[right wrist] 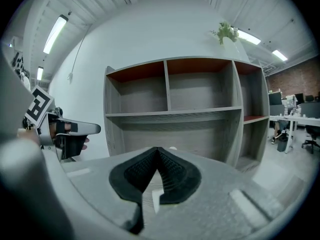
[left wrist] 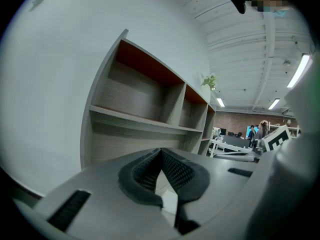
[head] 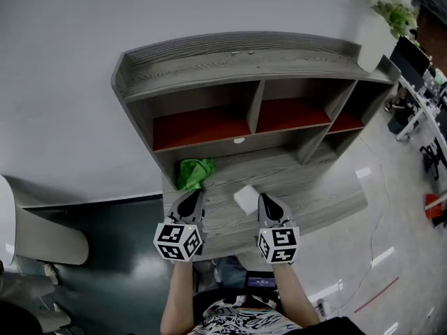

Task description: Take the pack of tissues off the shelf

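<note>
A grey wooden shelf unit (head: pixel 237 58) with red back panels stands against the white wall, and its upper compartments (right wrist: pixel 200 89) hold nothing. On its lower ledge (head: pixel 300 176) lie a crumpled green pack (head: pixel 194 173) and a white square pack (head: pixel 246 199). My left gripper (head: pixel 190 202) hovers just in front of the green pack, shut and holding nothing; its tips (left wrist: pixel 161 152) meet. The right gripper (head: pixel 268 202) sits just right of the white pack, apart from it. Its jaws (right wrist: pixel 157 150) are shut with nothing between them.
A potted plant (head: pixel 391 12) stands on the shelf's top right corner. Office desks and chairs (head: pixel 426 110) fill the floor to the right. A white chair (head: pixel 42 236) stands at the lower left. A small white round thing (head: pixel 239 140) sits at the ledge's back.
</note>
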The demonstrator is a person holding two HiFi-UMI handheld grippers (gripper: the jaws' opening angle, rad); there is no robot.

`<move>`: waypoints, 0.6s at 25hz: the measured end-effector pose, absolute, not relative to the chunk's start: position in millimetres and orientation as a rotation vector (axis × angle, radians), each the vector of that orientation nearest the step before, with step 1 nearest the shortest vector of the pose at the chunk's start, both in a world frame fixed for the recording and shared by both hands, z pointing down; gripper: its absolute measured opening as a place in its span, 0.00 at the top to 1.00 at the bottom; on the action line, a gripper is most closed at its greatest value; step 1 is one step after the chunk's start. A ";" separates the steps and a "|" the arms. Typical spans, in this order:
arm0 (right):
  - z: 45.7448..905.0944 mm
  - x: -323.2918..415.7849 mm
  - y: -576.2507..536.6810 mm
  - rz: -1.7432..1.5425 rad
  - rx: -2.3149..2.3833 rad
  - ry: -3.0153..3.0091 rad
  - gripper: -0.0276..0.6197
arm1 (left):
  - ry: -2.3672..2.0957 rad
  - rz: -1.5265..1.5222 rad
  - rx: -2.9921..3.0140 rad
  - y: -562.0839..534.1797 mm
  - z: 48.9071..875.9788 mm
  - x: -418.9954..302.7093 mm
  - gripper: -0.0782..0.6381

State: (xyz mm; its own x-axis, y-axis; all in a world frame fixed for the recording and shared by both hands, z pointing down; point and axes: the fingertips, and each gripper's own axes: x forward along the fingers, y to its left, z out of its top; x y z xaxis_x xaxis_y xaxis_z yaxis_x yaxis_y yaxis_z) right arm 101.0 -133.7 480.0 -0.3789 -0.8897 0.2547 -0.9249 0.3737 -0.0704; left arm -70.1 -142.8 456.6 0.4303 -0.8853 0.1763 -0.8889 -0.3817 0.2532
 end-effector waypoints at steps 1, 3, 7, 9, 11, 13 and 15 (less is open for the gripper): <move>479.5 100.7 -133.0 0.299 1.638 -2.459 0.95 | -1.526 0.000 2.379 -142.2 455.5 -70.5 0.88; 479.0 101.4 -132.0 0.296 1.641 -2.463 0.95 | -1.522 -0.014 2.379 -141.2 454.8 -70.3 0.88; 479.1 103.1 -132.6 0.293 1.649 -2.464 0.95 | -1.521 0.004 2.385 -140.9 455.9 -69.4 0.88; 478.9 104.0 -133.3 0.285 1.650 -2.460 0.95 | -1.520 0.003 2.386 -141.0 455.9 -69.0 0.88; 479.1 105.4 -133.7 0.284 1.653 -2.453 0.95 | -1.518 -0.006 2.384 -140.6 455.5 -69.3 0.88; 479.0 107.2 -134.4 0.295 1.657 -2.453 0.95 | -1.519 -0.012 2.379 -140.5 455.4 -70.4 0.88; 476.7 108.4 -135.2 0.314 1.663 -2.467 0.95 | -1.521 -0.013 2.377 -141.8 455.9 -71.2 0.88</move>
State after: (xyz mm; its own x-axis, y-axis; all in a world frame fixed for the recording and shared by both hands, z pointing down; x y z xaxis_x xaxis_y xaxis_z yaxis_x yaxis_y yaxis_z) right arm 108.4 -135.2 476.7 -0.3745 -0.8958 0.2392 -0.9272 0.3638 -0.0890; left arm -71.2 -141.8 455.9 0.4336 -0.8864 0.1619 -0.8836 -0.3830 0.2693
